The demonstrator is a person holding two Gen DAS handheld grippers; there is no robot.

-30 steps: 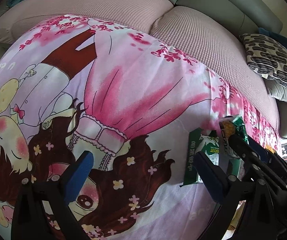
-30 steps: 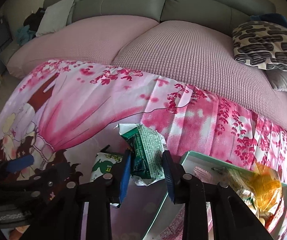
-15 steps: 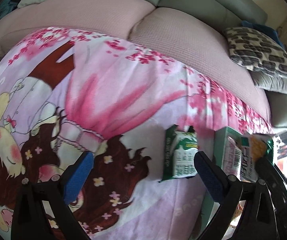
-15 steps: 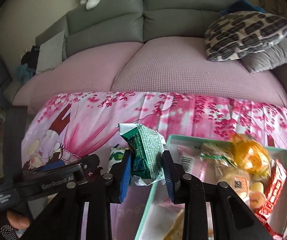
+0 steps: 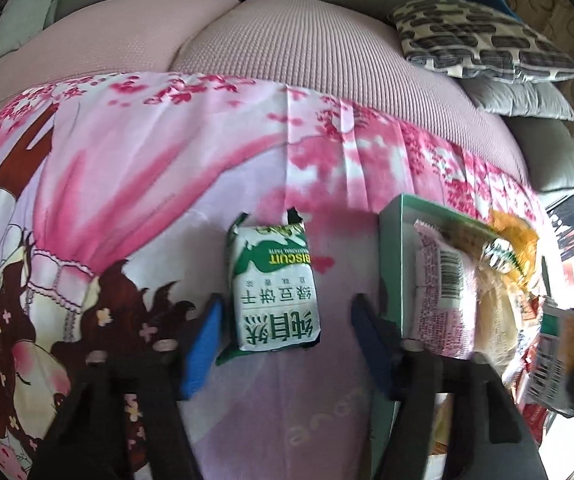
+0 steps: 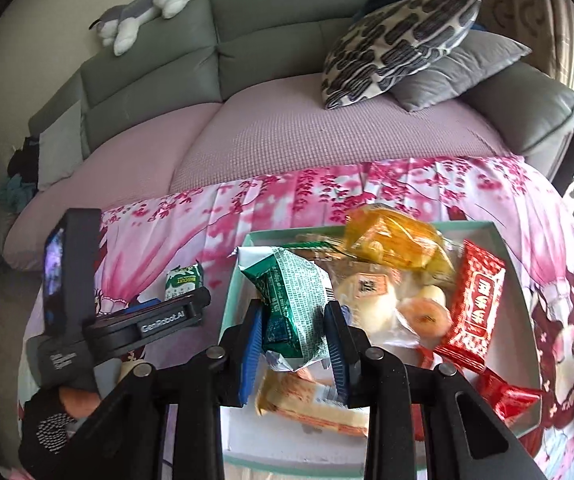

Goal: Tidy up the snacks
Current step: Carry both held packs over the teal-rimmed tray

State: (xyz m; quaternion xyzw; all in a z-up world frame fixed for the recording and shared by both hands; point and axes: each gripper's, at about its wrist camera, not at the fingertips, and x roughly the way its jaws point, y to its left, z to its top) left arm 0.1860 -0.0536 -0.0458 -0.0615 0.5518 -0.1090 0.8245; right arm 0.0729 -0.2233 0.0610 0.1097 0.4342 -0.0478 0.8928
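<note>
A green-and-white biscuit packet [image 5: 274,288] lies on the pink printed cloth [image 5: 135,184]. My left gripper [image 5: 285,330] is open, its jaws on either side of the packet's near end, not touching it. The packet also shows in the right wrist view [image 6: 183,280], with the left gripper [image 6: 155,312] beside it. My right gripper [image 6: 293,344] is shut on a dark green snack packet [image 6: 293,300] and holds it above the left part of the mint-green box [image 6: 231,292], which holds several snacks. The box [image 5: 393,264] stands right of the biscuit packet.
In the box are a red packet [image 6: 473,320], an orange bag [image 6: 391,244] and round buns [image 6: 371,304]. Behind the cloth is a pink-covered sofa [image 6: 287,132] with a patterned pillow [image 6: 399,44] and a grey pillow [image 6: 459,68]. A plush toy [image 6: 143,8] lies on the sofa back.
My right gripper has carried the dark green packet right, from over the cloth to over the box. My left gripper has moved right and forward, so its jaws now flank the biscuit packet.
</note>
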